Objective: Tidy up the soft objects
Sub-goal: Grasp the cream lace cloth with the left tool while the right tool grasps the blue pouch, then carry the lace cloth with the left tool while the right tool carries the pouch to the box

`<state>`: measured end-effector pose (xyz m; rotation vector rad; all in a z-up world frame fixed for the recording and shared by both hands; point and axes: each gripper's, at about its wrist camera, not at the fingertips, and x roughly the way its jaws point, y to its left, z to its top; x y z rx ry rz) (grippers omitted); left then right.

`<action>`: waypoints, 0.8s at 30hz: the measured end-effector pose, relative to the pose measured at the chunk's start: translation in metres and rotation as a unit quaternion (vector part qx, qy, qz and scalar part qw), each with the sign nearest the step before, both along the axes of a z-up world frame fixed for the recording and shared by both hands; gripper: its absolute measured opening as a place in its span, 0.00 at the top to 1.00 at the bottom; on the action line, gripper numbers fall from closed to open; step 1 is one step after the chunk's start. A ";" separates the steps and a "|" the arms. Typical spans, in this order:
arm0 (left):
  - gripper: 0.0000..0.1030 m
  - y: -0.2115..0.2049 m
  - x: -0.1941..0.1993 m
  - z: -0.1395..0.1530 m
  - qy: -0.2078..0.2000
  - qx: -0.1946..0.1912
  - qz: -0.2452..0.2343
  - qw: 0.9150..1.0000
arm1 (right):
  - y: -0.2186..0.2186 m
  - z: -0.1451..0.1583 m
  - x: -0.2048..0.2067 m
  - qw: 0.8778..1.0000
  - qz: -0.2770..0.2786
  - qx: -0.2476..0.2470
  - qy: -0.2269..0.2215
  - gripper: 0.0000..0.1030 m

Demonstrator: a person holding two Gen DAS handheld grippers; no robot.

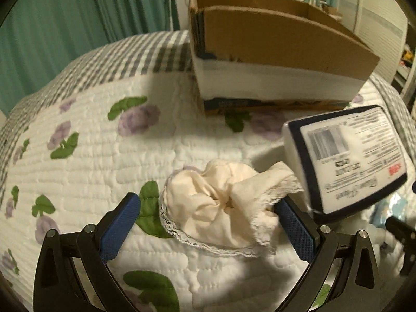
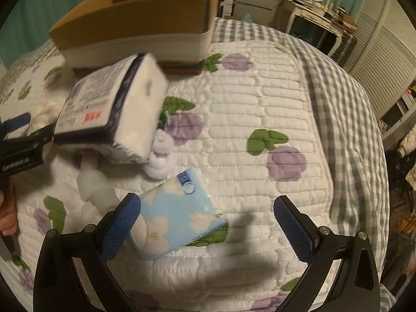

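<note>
A cream scrunchie with a lace trim (image 1: pixel 221 202) lies on the quilted bed between the open jaws of my left gripper (image 1: pixel 208 205). A white tissue pack with a dark-edged label (image 1: pixel 345 161) sits tilted just right of it, and shows in the right wrist view (image 2: pixel 111 111). My right gripper (image 2: pixel 206 208) is open over the bed, with a light blue flowered tissue pack (image 2: pixel 176 218) by its left finger. A white fluffy item (image 2: pixel 161 153) lies under the white pack. An open cardboard box (image 1: pixel 273 52) stands at the back of the bed.
The bed has a white quilt with purple flowers (image 2: pixel 260 130) and a grey checked border (image 2: pixel 345 104). Teal curtains (image 1: pixel 65 26) hang behind. Furniture and shelves (image 2: pixel 312 13) crowd the room to the right.
</note>
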<state>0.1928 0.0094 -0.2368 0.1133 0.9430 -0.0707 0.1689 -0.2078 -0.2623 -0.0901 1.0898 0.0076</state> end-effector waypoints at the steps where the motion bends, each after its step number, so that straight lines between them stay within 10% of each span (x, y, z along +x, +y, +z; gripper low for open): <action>1: 0.23 0.000 0.001 -0.002 0.005 -0.003 -0.006 1.000 | 0.003 -0.003 0.000 1.000 0.006 -0.001 0.004 0.00; 5: 0.55 -0.009 -0.006 -0.004 0.002 0.019 -0.030 0.999 | 0.009 -0.013 0.004 0.999 0.023 0.008 0.025 0.05; 11: 0.85 0.002 -0.016 0.004 -0.003 -0.002 -0.024 1.000 | 0.015 -0.012 0.000 0.998 0.037 0.030 0.028 0.40; 24: 0.87 0.016 -0.060 0.053 -0.036 -0.033 -0.016 0.999 | 0.010 0.034 -0.041 0.998 0.018 0.053 -0.029 0.78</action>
